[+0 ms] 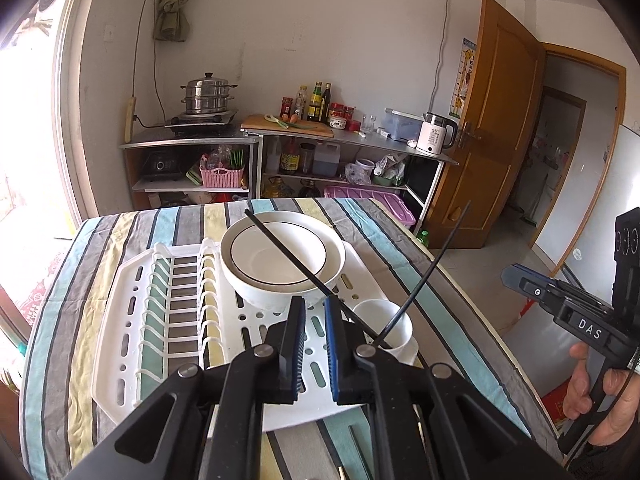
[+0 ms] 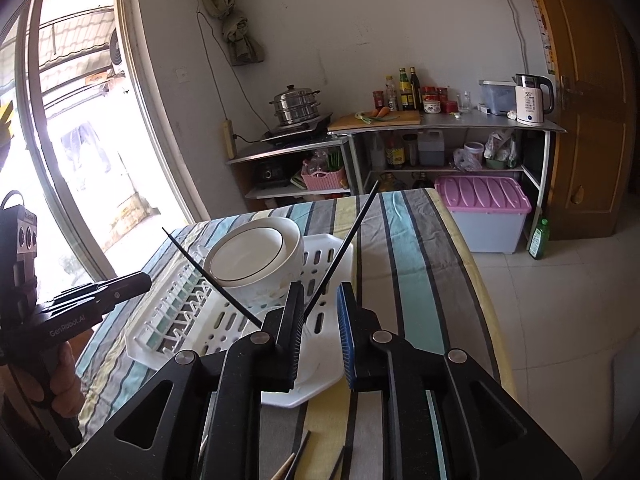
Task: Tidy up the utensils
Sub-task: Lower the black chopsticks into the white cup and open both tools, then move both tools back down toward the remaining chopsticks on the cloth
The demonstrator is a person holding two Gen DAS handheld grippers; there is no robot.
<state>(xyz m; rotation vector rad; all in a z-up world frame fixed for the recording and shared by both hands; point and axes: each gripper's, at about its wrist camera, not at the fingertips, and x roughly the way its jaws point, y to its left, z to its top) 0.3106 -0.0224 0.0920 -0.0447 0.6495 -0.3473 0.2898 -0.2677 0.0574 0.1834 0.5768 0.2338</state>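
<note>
A white dish rack (image 1: 132, 320) lies on the striped tablecloth (image 1: 400, 224). A stack of white bowls (image 1: 280, 260) sits on it, and a white cup (image 1: 394, 330) at its right holds two black chopsticks (image 1: 434, 266) that lean apart. My left gripper (image 1: 314, 308) is open and empty, above the rack just left of the cup. My right gripper (image 2: 320, 294) is open and empty above the rack's (image 2: 224, 328) near right corner. The bowls (image 2: 256, 254) and chopsticks (image 2: 344, 248) show past it; the cup is mostly hidden behind its left finger.
More utensil ends (image 2: 296, 460) lie on the cloth at the near edge. The table's right edge (image 1: 472, 280) drops to a tiled floor. Kitchen shelves (image 1: 280, 136) with a steamer pot, bottles and kettle stand behind. The other hand-held gripper (image 1: 560, 300) shows at the right.
</note>
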